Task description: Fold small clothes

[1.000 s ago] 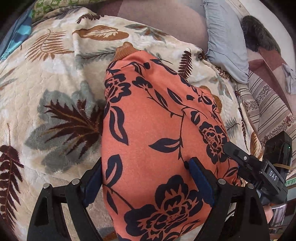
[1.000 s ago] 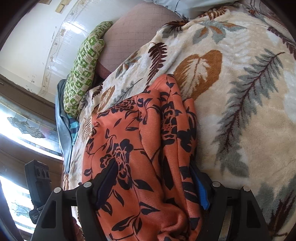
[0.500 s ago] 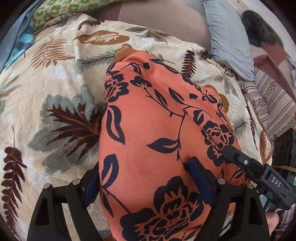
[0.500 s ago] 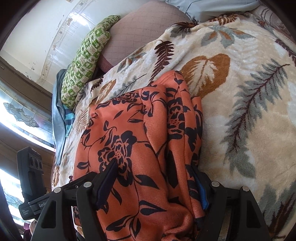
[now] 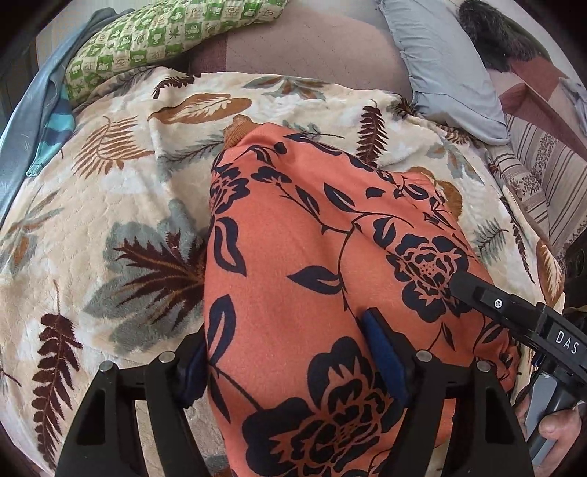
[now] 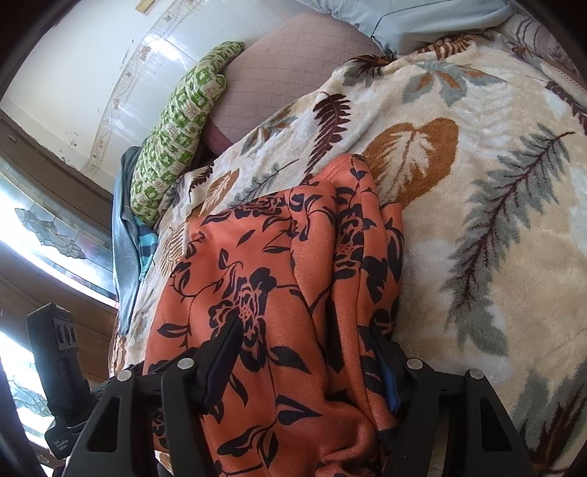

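left wrist: orange floral garment edge beside bare leafy blanket

- One orange garment with a dark flower print lay on the bed.
- One leaf-print blanket covered the bed.
- One green checked pillow lay at the far edge.
- One grey-blue pillow lay beside it.
- One blue cloth hung at the bed's side.
- One striped cloth lay at the right.
- Two grippers were there: the left gripper and the right gripper.
- Each gripper had two fingers.
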The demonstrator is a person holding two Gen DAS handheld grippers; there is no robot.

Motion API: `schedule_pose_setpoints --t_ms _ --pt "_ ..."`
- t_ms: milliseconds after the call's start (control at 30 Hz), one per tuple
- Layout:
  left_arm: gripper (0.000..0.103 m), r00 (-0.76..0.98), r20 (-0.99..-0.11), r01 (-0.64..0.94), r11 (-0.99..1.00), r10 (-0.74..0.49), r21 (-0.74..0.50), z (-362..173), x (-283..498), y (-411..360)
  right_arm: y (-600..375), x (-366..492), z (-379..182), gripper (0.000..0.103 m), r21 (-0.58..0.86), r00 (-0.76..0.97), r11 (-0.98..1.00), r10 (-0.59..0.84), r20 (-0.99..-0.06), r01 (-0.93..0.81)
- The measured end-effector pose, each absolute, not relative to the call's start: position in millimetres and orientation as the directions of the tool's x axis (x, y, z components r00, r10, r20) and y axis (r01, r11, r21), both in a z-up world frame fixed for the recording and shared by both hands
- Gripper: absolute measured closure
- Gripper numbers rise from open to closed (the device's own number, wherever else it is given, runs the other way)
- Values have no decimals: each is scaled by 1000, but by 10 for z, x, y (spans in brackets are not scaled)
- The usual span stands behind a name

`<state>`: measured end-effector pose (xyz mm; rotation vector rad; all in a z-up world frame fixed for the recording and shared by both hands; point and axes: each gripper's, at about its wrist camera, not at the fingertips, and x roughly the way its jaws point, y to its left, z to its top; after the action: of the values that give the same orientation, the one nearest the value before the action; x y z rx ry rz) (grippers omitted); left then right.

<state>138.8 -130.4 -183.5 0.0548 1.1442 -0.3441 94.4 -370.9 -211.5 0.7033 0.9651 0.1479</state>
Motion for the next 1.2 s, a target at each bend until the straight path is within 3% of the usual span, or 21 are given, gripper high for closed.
schedule_pose_setpoints --t_ms 467,700,933,1200 --pt "26 378 -896 303 945 -234 -120 -1847 1397 -1311 -3605 1006 -2123 36 561 566 812 391 -726 158" --pt "36 395 -889 322 941 -234 -105 -1761 1385 -1311 -3390 975 -1906 52 469 607 881 335 -721 70" --pt "46 401 -882 324 939 -247 -116 -1703 1376 -1253 -3269 925 -1743 57 442 641 897 326 -695 24" --pt "48 454 -863 293 952 -223 -91 -1535 1405 -1090 -3052 946 -1605 60 426 664 904 342 -665 -39"
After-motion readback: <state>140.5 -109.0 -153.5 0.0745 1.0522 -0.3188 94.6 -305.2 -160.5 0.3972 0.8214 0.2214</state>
